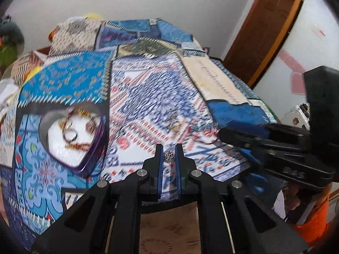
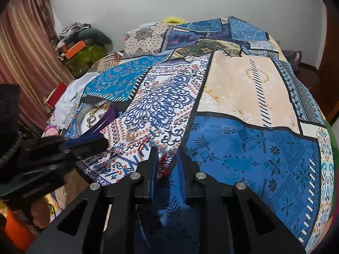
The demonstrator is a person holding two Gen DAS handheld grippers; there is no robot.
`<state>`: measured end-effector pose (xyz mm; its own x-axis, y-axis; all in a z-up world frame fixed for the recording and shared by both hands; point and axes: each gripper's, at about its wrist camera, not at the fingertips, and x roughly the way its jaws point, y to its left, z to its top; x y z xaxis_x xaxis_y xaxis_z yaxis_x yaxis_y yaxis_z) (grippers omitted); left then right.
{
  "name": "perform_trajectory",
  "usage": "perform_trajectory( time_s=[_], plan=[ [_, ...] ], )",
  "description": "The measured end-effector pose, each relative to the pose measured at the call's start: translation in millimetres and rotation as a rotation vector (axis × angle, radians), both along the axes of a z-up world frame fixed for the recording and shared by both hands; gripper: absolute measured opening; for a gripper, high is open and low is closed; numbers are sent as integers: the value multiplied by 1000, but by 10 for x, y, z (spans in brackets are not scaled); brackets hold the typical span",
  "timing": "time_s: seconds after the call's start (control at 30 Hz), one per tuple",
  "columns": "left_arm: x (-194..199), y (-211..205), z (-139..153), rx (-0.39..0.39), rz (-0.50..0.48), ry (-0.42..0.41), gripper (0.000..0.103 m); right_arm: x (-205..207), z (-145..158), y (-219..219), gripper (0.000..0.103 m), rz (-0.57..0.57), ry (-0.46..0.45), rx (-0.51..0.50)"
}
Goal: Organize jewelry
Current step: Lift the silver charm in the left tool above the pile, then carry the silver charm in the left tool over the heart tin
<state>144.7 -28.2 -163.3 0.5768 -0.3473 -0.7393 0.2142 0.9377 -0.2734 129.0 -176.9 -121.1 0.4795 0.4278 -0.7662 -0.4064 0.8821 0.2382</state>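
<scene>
My left gripper [image 1: 168, 148] is shut on a small silver crown-shaped ring [image 1: 168, 155] and holds it above the patterned bedspread [image 1: 137, 97]. A purple heart-shaped tin [image 1: 72, 133] with several rings and chains in it lies to the left; it also shows in the right wrist view [image 2: 95, 116]. Loose gold jewelry [image 1: 174, 123] and a red thread bracelet [image 1: 203, 135] lie on the bedspread ahead. My right gripper [image 2: 167, 151] is narrowly parted over a red thread bracelet [image 2: 164, 158]; whether it grips it is unclear. A gold ring [image 2: 130, 137] and a silver ring [image 2: 144, 118] lie beyond.
The right gripper's body [image 1: 275, 146] reaches in from the right in the left wrist view. The left gripper [image 2: 63, 146] shows at the left in the right wrist view. A wooden door frame [image 1: 264, 31], a curtain [image 2: 25, 53] and piled clothes [image 2: 82, 40] surround the bed.
</scene>
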Motion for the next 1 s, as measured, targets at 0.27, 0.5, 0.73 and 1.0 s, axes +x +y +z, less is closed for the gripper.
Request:
perform_trajectory(
  time_s=[0.27, 0.5, 0.73, 1.0],
  plan=[
    [-115, 105, -33, 2, 15, -6, 9, 8, 40, 211, 37, 44, -40, -38],
    [-155, 142, -49, -3, 1, -19, 9, 53, -5, 318, 37, 55, -25, -62],
    [-171, 184, -80, -28, -8, -24, 9, 86, -29, 561, 37, 128, -21, -60],
    [-163, 196, -122, -36, -25, -34, 9, 170, -149, 706, 18, 147, 18, -86]
  ],
)
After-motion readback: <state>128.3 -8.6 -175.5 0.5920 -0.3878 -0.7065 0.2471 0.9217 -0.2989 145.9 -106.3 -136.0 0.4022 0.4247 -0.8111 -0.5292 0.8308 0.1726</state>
